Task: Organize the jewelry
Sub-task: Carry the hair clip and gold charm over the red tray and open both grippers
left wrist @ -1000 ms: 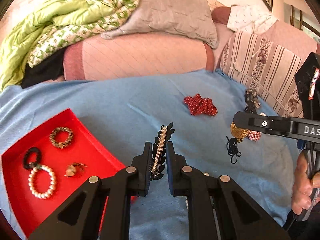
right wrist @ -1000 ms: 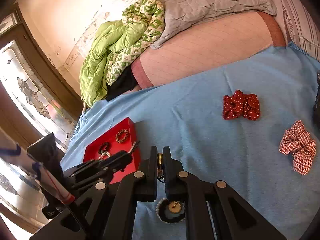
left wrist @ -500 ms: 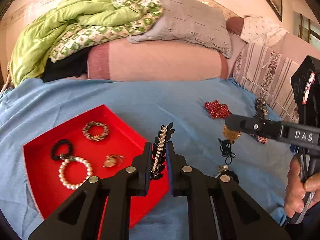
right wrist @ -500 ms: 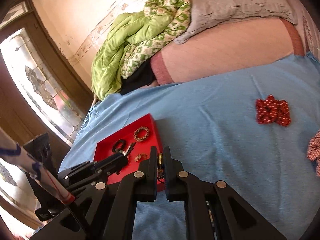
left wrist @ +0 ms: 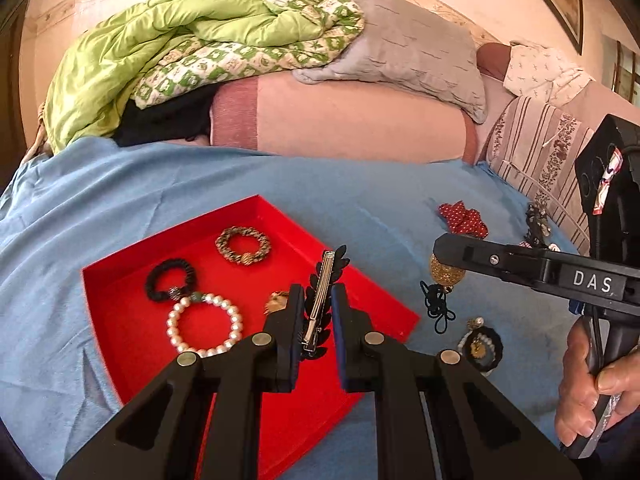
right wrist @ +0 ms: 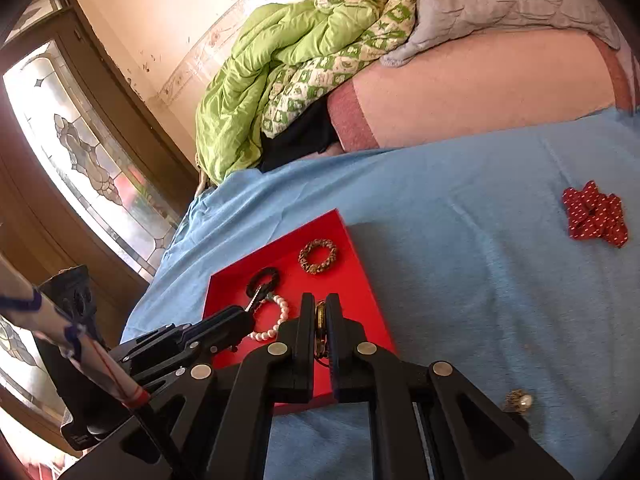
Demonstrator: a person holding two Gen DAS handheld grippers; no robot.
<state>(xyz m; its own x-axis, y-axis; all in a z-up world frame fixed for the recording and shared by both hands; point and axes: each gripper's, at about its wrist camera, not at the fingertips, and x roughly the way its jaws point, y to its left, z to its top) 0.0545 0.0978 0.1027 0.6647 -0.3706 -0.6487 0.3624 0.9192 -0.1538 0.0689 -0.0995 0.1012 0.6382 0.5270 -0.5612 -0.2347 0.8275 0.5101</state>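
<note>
Hanging over the red tray (left wrist: 120, 320) on the blue bed sheet (left wrist: 160, 184), the left claw (left wrist: 317, 304) pinches a black leaf hair clip (left wrist: 322, 300) while the right claw (right wrist: 317, 316) squeezes a gold ball pendant (left wrist: 446, 272) beside it, near a pearl bracelet (left wrist: 204, 326) in the tray.

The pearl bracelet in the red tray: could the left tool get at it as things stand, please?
Probably not yet. The left tool is shut on the black leaf hair clip, so it has no free grip. The path itself looks open: the pearl bracelet lies uncovered in the red tray, just left of it.
</note>
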